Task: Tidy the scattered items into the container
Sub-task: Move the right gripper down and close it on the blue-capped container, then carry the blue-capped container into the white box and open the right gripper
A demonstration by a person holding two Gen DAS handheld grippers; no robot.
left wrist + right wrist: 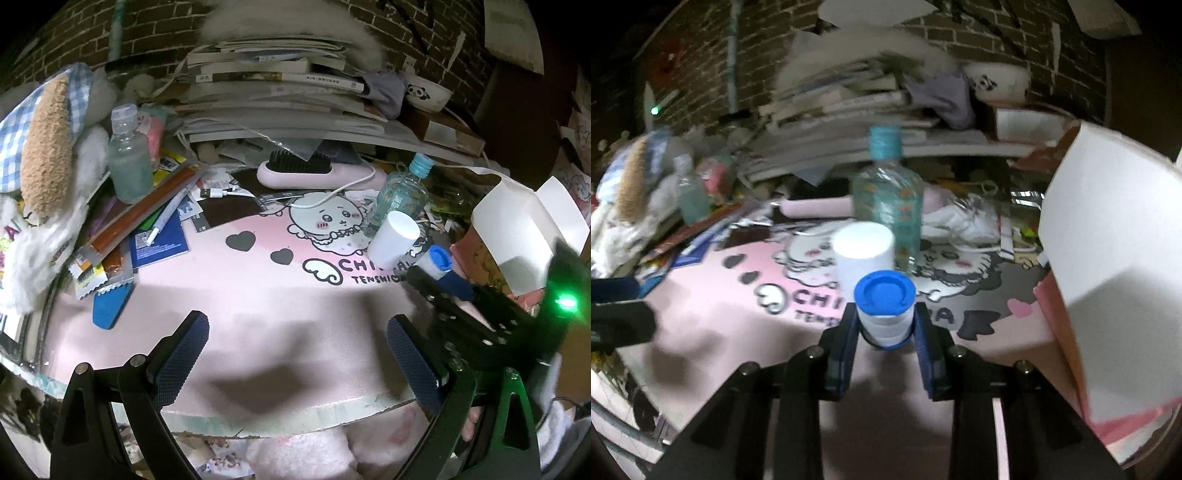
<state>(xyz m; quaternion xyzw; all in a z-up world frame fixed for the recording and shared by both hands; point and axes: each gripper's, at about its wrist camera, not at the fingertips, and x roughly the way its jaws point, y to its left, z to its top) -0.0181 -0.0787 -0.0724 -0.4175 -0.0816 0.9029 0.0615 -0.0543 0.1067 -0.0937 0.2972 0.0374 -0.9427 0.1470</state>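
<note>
My right gripper (885, 325) is shut on a small white bottle with a blue cap (884, 295), its pads against both sides, just above the pink cartoon desk mat (713, 317). The left wrist view shows that same bottle (437, 262) in the right gripper (443, 284), beside the open white and pink box (517, 229). In the right wrist view the box (1108, 240) stands close on the right. Behind the bottle stand a white paper cup (862, 247) and a clear bottle with a teal cap (886, 199). My left gripper (299, 354) hangs open over the mat's near edge, holding nothing.
On the left lie snack sticks (140, 210), a pen (166, 218), a blue flat item (110, 306), a frosted bottle (127, 162) and plush toys (48, 147). A pink hair brush (317, 173) with a white cable lies at the back, under a stack of books (273, 96).
</note>
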